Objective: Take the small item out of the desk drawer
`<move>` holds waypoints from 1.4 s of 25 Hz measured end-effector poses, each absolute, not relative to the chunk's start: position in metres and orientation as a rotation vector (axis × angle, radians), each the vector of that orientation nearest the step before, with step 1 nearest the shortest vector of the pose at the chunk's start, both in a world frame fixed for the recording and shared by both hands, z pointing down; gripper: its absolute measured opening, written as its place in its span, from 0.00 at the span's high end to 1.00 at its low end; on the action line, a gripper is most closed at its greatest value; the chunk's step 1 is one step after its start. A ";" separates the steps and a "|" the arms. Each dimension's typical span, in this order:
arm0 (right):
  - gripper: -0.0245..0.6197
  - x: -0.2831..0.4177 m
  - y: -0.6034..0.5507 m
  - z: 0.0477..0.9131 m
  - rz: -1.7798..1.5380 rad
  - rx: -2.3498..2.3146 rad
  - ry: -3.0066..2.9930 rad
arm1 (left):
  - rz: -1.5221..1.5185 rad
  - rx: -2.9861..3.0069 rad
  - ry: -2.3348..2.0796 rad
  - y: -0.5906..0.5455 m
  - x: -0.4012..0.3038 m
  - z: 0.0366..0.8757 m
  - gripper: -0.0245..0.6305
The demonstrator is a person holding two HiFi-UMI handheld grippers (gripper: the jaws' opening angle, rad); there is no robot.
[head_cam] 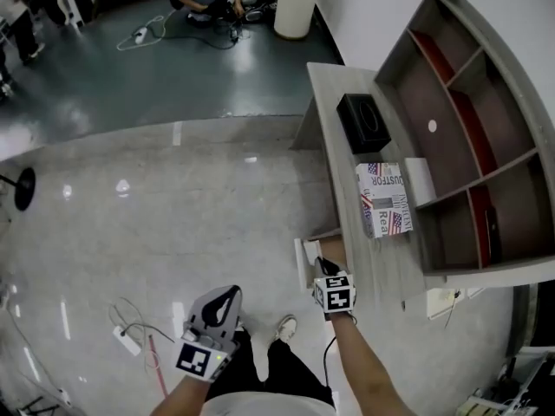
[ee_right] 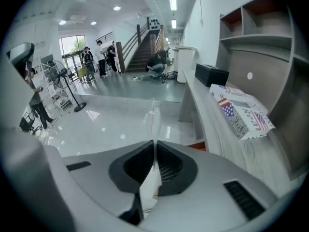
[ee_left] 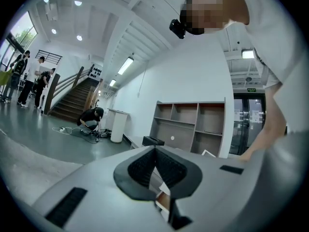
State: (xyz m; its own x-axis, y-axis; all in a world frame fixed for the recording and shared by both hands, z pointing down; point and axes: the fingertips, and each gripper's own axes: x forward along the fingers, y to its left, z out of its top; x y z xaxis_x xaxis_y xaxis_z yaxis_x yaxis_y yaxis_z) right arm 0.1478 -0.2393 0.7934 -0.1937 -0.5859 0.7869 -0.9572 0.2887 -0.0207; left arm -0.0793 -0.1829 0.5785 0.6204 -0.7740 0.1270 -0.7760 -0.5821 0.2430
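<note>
Clear, thin item (ee_right: 153, 119), pinched edge-on in the right gripper (ee_right: 154, 148), could slip out; the left gripper (ee_left: 154, 152) is closed and empty.

Tissue box (head_cam: 363, 121), printed box (head_cam: 384, 199) side by side on desk (head_cam: 336, 150); shelf unit (head_cam: 451, 102) behind them, against wall (head_cam: 364, 7).

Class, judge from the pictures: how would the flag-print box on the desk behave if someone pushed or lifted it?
The flag-print box looks like printed cardboard, so it is probably light for its size and easily dented. It lies flat on the desk, so a push should slide it rather than tip it.
</note>
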 end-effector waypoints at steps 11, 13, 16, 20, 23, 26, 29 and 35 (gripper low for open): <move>0.92 0.161 -0.254 0.665 0.638 1.566 -2.091 | -0.031 2.671 -1.359 -0.178 -0.089 0.503 0.93; 0.92 0.164 -0.255 0.640 0.606 1.594 -2.129 | -0.054 2.680 -1.392 -0.178 -0.094 0.491 0.93; 0.92 0.168 -0.256 0.603 0.553 1.635 -2.186 | -0.089 2.688 -1.444 -0.178 -0.102 0.474 0.93; 0.92 0.169 -0.252 0.552 0.472 1.676 -2.280 | -0.102 2.698 -1.507 -0.175 -0.113 0.455 0.93; 0.92 0.163 -0.250 0.514 0.384 1.689 -2.353 | -0.108 2.678 -1.594 -0.175 -0.133 0.446 0.93; 0.92 0.163 -0.249 0.475 0.282 1.706 -2.416 | -0.123 2.638 -1.670 -0.177 -0.151 0.438 0.93; 0.92 0.167 -0.243 0.438 0.192 1.727 -2.469 | -0.168 2.614 -1.730 -0.179 -0.165 0.426 0.93; 0.92 0.174 -0.219 0.384 0.031 1.773 -2.537 | -0.250 2.583 -1.789 -0.182 -0.178 0.410 0.93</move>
State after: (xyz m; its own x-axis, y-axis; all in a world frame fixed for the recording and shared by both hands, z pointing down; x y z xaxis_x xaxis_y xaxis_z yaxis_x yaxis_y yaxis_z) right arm 0.1743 -0.2185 0.3838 -0.3430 -0.9380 0.0492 -0.9390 0.3439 0.0100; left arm -0.1781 -0.1823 0.4100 0.3433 -0.9294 -0.1358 -0.9310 -0.3558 0.0813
